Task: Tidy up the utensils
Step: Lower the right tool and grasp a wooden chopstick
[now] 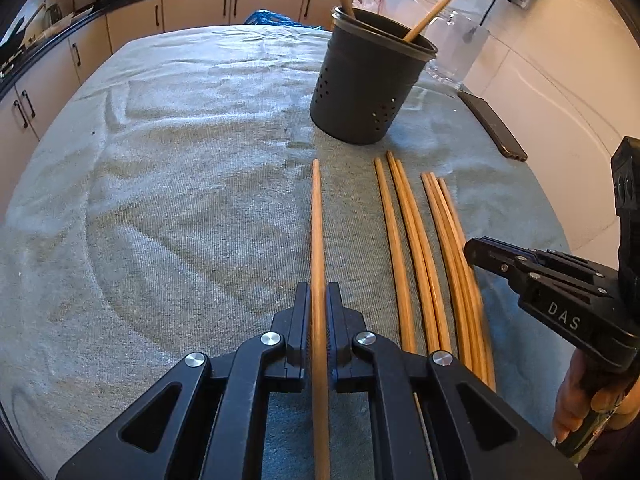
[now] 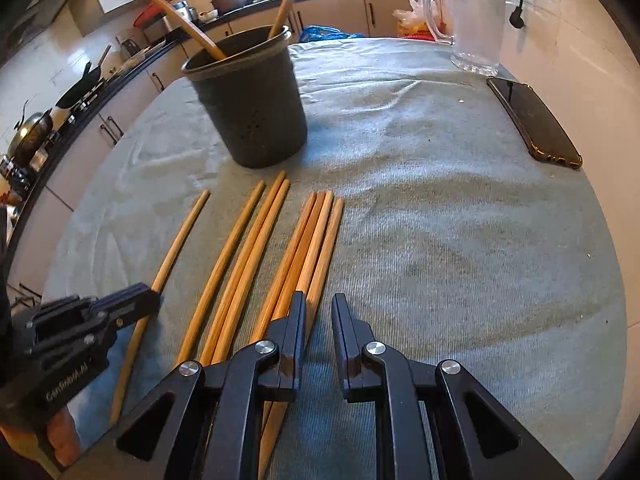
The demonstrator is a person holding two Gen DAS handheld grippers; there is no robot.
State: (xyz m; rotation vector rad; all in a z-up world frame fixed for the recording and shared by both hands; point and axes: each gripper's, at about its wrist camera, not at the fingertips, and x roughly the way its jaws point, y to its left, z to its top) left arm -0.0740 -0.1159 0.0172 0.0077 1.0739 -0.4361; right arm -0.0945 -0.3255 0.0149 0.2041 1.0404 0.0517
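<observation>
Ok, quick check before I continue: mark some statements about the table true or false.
1. The left gripper has its jaws shut on a single chopstick. True.
2. The dark holder is empty. False: two chopsticks already stand in it.
3. A phone lies flat on the cloth. True.
4. The glass jug is tipped on its side. False: it stands upright at the far edge.

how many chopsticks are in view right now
10. Two stand in the dark holder; one is clamped in the left gripper; seven lie on the cloth beside it, in groups of one, two and four.
</observation>
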